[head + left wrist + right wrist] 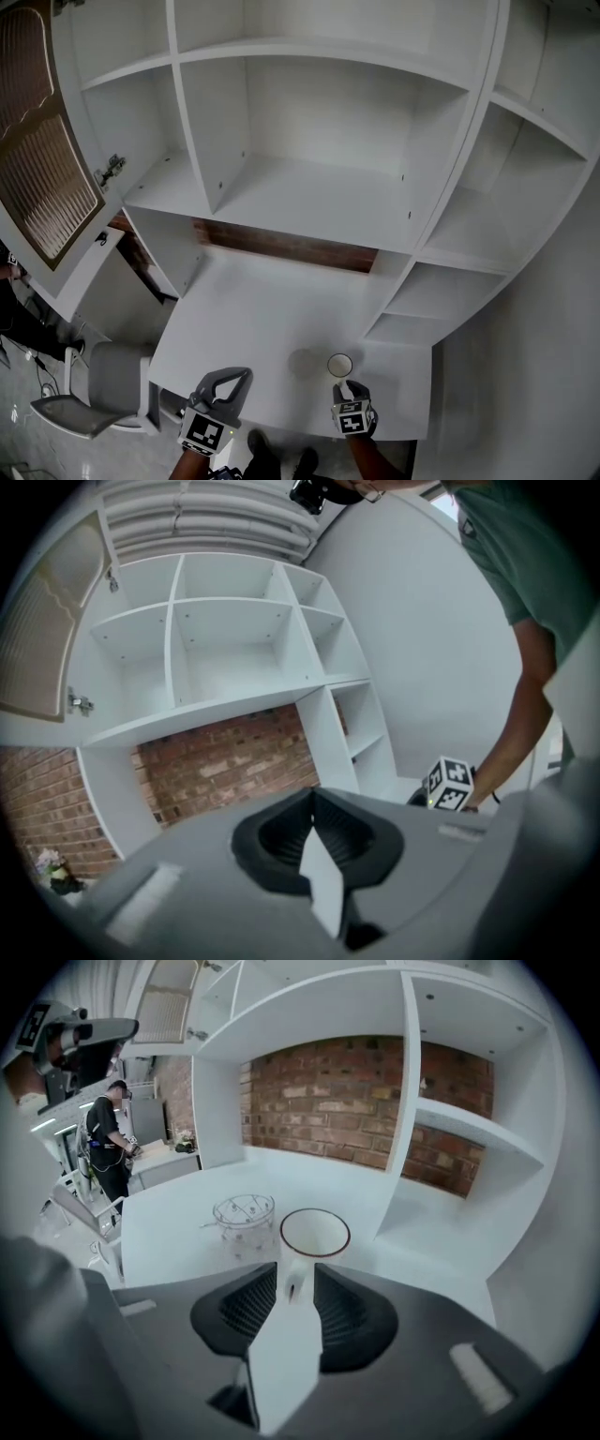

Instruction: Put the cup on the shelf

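A white cup (339, 365) with a dark rim stands upright near the front right of the white desk (262, 309). In the right gripper view the cup (315, 1234) is just ahead of my right gripper (295, 1269), whose jaws stand apart with the cup's handle between them; I see no pad pressing on it. From the head view the right gripper (346, 385) sits right behind the cup. My left gripper (234, 374) hovers at the desk's front edge, left of the cup, holding nothing. Its jaws (313, 794) meet at the tips.
A clear glass cup (244, 1219) stands just left of the white cup. White shelf compartments (309, 197) rise behind the desk, with side shelves (469, 234) at the right. An open cabinet door (42, 178) hangs at the left, and an office chair (103, 384) stands below it.
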Demonstrator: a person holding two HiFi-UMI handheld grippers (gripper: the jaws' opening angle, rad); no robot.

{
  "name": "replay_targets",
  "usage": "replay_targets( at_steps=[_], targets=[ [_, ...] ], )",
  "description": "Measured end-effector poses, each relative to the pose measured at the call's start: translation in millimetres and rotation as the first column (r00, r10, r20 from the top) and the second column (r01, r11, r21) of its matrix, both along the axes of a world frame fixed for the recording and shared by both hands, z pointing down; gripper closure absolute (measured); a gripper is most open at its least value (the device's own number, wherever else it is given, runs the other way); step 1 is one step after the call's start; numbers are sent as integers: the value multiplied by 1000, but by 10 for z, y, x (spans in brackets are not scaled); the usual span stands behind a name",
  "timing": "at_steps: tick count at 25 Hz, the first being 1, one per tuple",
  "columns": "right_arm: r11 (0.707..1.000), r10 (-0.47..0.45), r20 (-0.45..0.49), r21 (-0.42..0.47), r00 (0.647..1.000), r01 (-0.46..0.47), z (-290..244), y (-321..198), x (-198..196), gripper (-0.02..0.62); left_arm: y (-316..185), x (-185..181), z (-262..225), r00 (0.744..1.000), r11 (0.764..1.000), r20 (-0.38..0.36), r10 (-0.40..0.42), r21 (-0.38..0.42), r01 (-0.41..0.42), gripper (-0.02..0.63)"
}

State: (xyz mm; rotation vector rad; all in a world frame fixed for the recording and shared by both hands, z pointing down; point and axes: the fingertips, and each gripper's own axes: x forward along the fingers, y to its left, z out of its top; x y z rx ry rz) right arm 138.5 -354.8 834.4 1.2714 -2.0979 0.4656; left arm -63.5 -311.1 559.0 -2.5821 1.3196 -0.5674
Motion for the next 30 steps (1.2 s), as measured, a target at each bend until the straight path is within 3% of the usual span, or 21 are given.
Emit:
replay_targets(
  at_steps=[5, 10, 12, 14, 23, 30],
  targets=[
    [996, 71, -27, -58, 997, -72, 332, -96, -2, 449, -77, -62, 75, 1000, 1000, 0, 1, -13, -1, 603],
    [993, 95, -46, -62, 994, -98, 419, -148, -21, 454, -167, -134, 91, 1000, 1000, -2, 1, -16, -1, 604],
    [992, 106, -48, -60, 993, -109, 425, -149, -19, 506, -197, -152, 86, 1000, 1000, -5, 4, -16, -4, 603],
    [990, 129, -28, -60, 991, -131, 419, -161, -1, 517, -227, -160, 76, 1000, 1000, -5, 9, -12, -9, 603],
    [988, 156, 46, -7, 987, -156, 272, -251, 44, 523, -347, -172, 12, 999, 999, -1, 32, 0, -32, 604],
    [985, 141, 77, 94, 987, -148, -277, -342, 47, 523, -402, -184, -134, 999, 999, -13, 45, 27, -44, 603]
  ],
)
